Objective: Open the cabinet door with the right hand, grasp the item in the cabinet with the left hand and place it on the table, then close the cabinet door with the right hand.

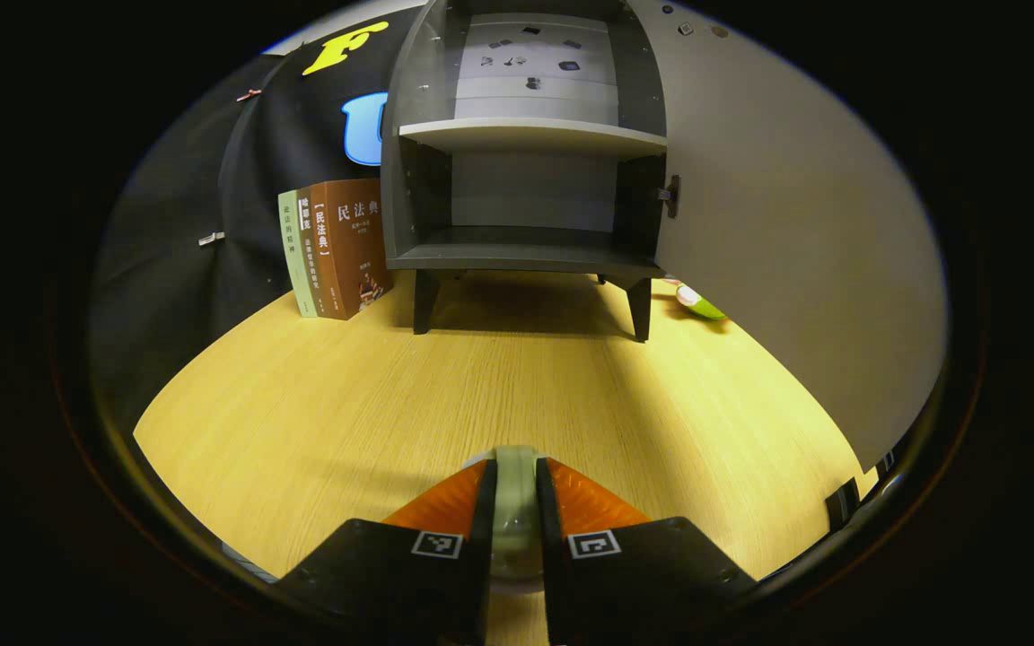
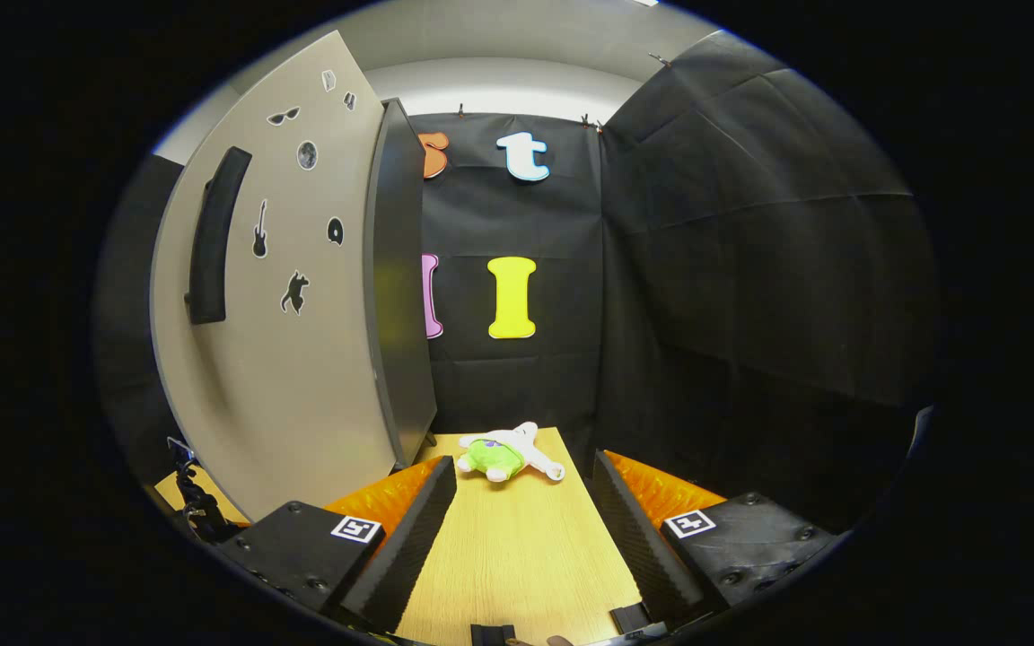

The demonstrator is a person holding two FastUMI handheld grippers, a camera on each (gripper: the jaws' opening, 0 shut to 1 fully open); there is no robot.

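Your left tool [image 1: 514,502] is clamped on a pale green item [image 1: 515,516] above the surface [image 1: 571,386]; your right tool [image 2: 524,511] stands apart beside the open cabinet door [image 2: 302,359].

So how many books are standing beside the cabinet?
3, upright in a row left of the cabinet against the black cloth: a pale green book, a narrow brown book, a wider brown book. More could hide behind.
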